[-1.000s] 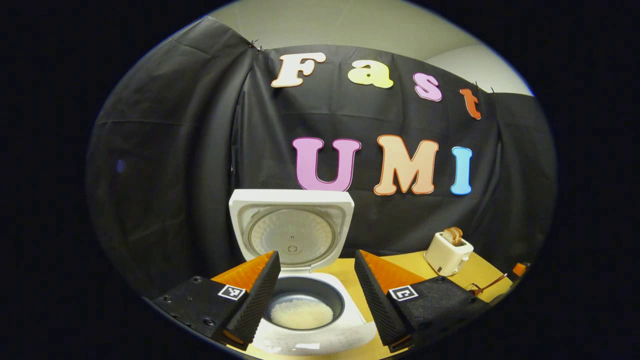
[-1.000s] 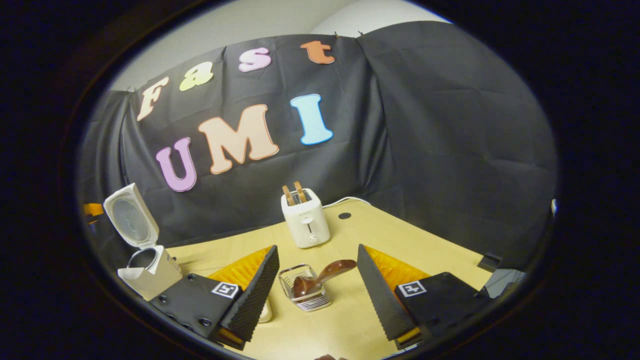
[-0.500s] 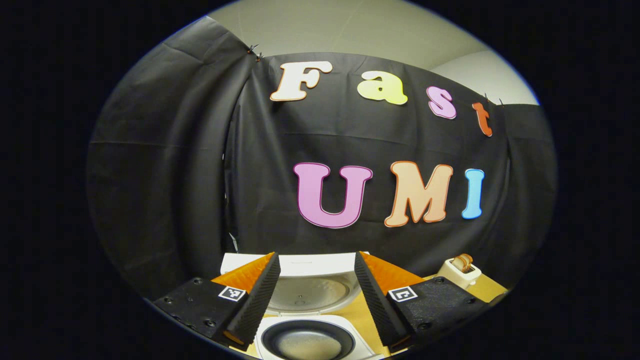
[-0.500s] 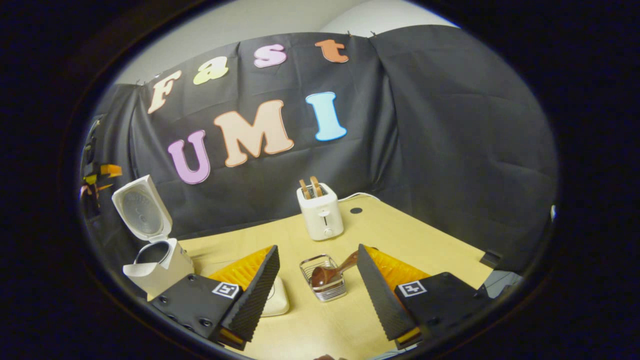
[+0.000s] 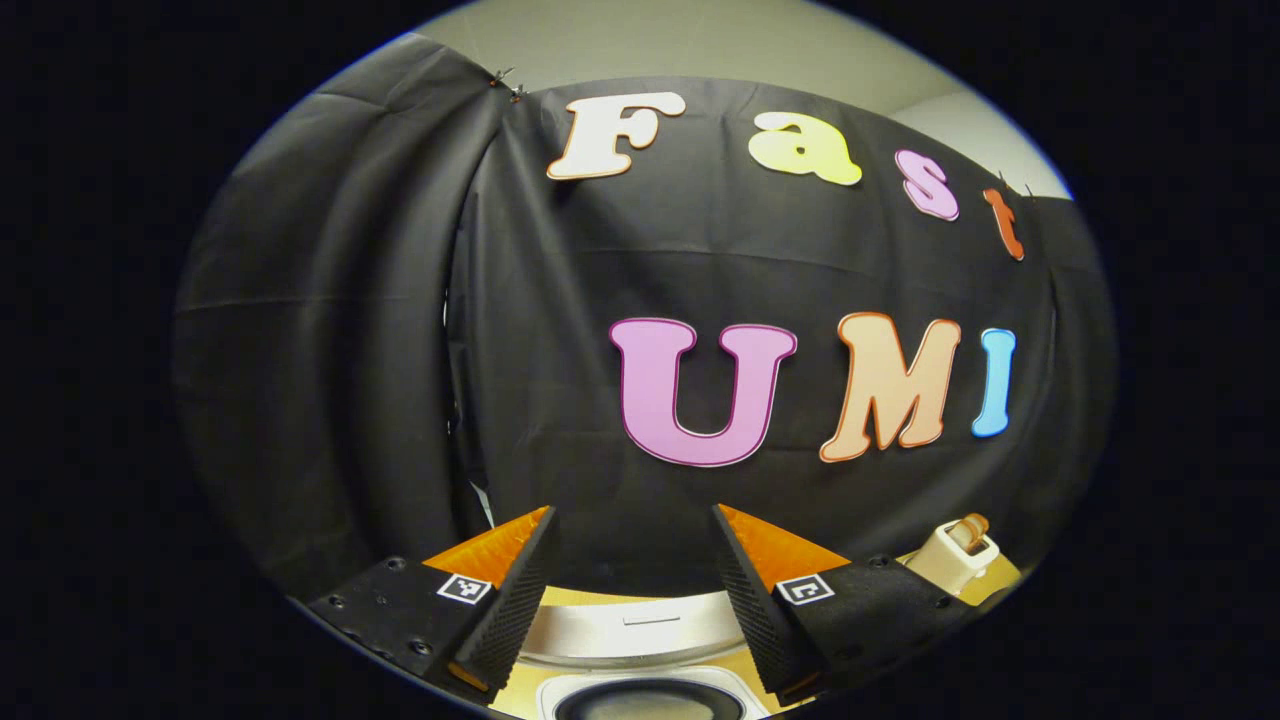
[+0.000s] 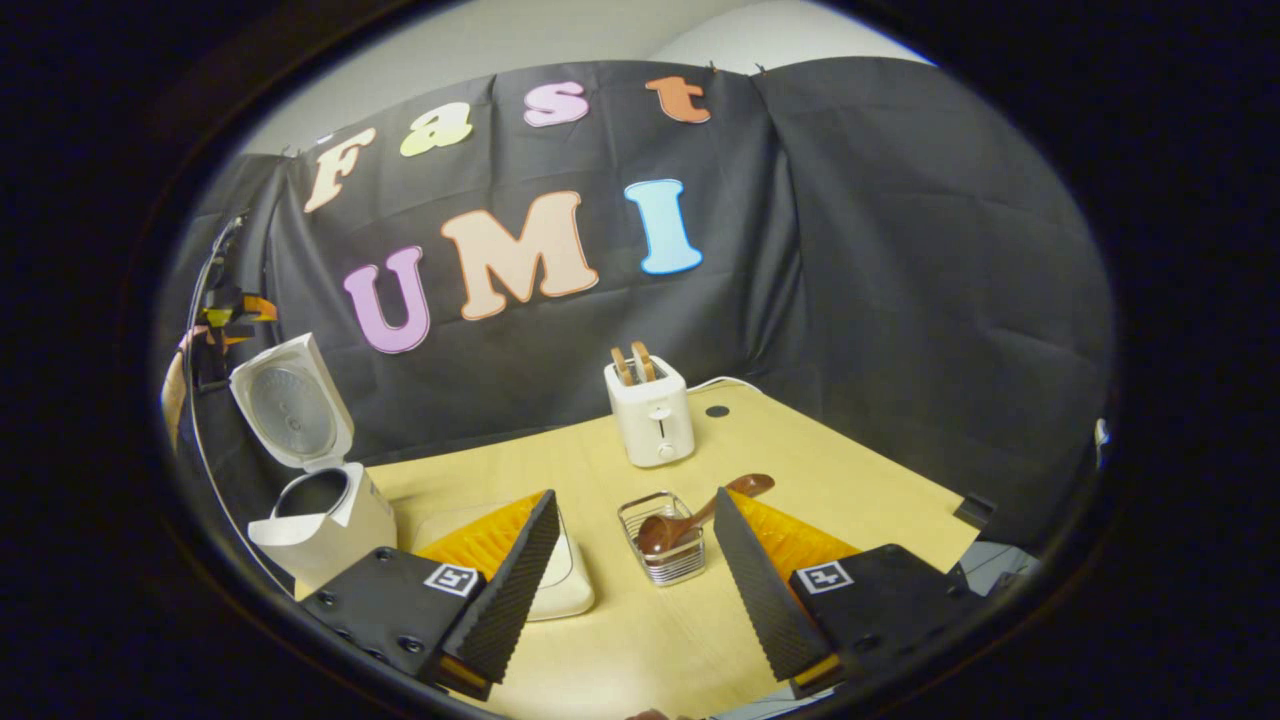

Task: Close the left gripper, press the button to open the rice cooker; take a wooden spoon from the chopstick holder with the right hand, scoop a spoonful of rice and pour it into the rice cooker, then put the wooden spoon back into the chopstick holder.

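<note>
In the right gripper view the white rice cooker (image 6: 325, 515) stands at the left with its lid (image 6: 290, 400) swung up and the pot uncovered. A dark wooden spoon (image 6: 700, 510) leans in the wire chopstick holder (image 6: 672, 545) on the table, handle pointing right. My right gripper (image 6: 635, 500) is open and holds nothing, hanging above and short of the holder. A white rice dish (image 6: 565, 590) lies partly behind its left finger. In the left gripper view my left gripper (image 5: 633, 512) is open and empty, high over the cooker lid's upper edge (image 5: 640, 628) and the pot rim (image 5: 650, 695).
A white toaster (image 6: 650, 420) with two slices stands at the back of the yellow table (image 6: 850, 480); it also shows at the lower right as toaster (image 5: 955, 550). Black cloth walls close the back and both sides. A dark round spot marks the table behind the toaster.
The left gripper has lifted and tilted up, so the cooker sank to the bottom of its view. The right gripper has drawn back from the holder; the spoon stays in it.
</note>
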